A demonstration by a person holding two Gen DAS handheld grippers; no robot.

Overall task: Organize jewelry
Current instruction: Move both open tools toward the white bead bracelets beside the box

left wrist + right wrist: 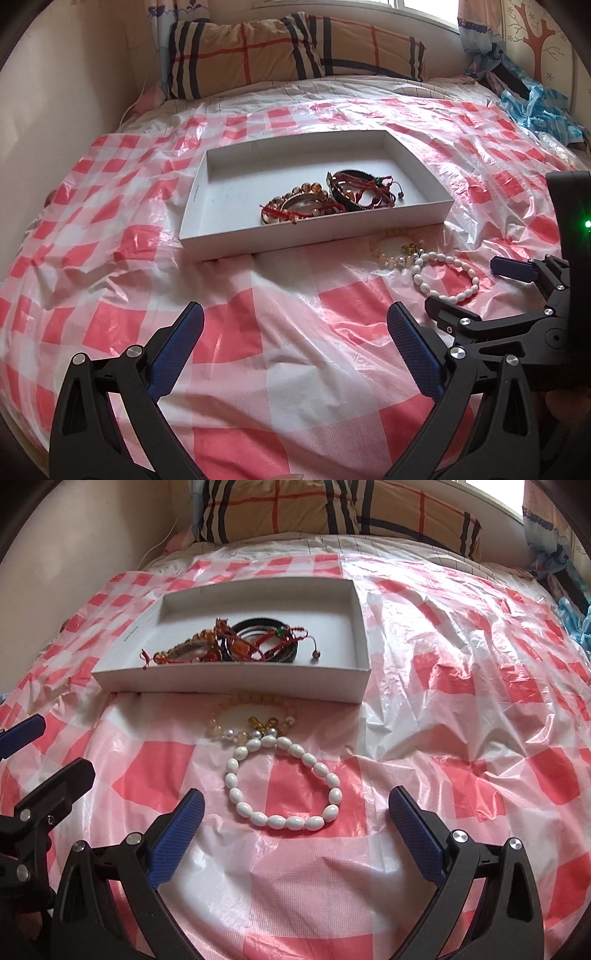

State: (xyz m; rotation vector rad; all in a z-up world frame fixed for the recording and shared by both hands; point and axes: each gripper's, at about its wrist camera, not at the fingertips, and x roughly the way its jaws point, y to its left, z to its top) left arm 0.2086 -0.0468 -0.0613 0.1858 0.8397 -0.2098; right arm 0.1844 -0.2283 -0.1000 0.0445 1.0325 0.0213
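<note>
While both my left tongs point(295, 347) and right tongs point(295, 827) gape apart over the bed point(461, 686), nothing sits between them. From the right tongs, the white bead bracelet point(282, 784) lies at twelve o'clock, the pale bracelet point(251, 720) touching its far side. Beyond stands the white box point(229, 685), with bracelets point(236, 644) heaped inside.
</note>
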